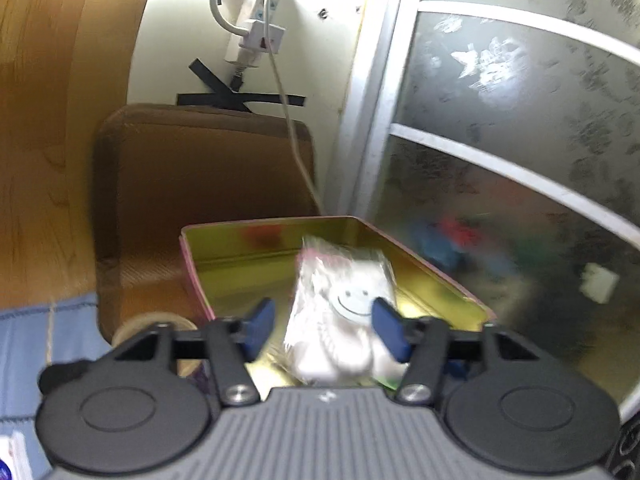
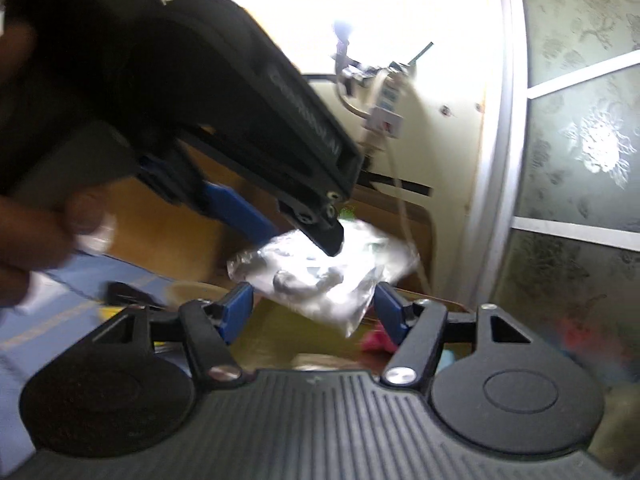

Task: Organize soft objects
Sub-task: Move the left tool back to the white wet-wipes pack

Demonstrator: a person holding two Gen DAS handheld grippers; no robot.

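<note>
A clear plastic bag (image 1: 340, 312) with a white soft item and a smiley face hangs blurred over a tin (image 1: 260, 225) that is gold inside and pink outside. My left gripper (image 1: 326, 324) is open around the bag: the right pad overlaps its edge and the left pad (image 1: 262, 320) stands apart from it. In the right wrist view the bag (image 2: 320, 276) sits just under the left gripper's (image 2: 302, 238) tips. My right gripper (image 2: 312, 314) is open in front of the bag, nothing pressed between its pads.
A brown cushion (image 1: 200, 180) stands behind the tin, with a wooden panel (image 1: 48, 120) to the left. A white cable and plug (image 1: 256, 36) hang on the wall. A frosted glass door (image 1: 520, 120) is at the right. Blue cloth (image 1: 40, 340), a tape roll (image 1: 152, 324), a person's hand (image 2: 24, 240).
</note>
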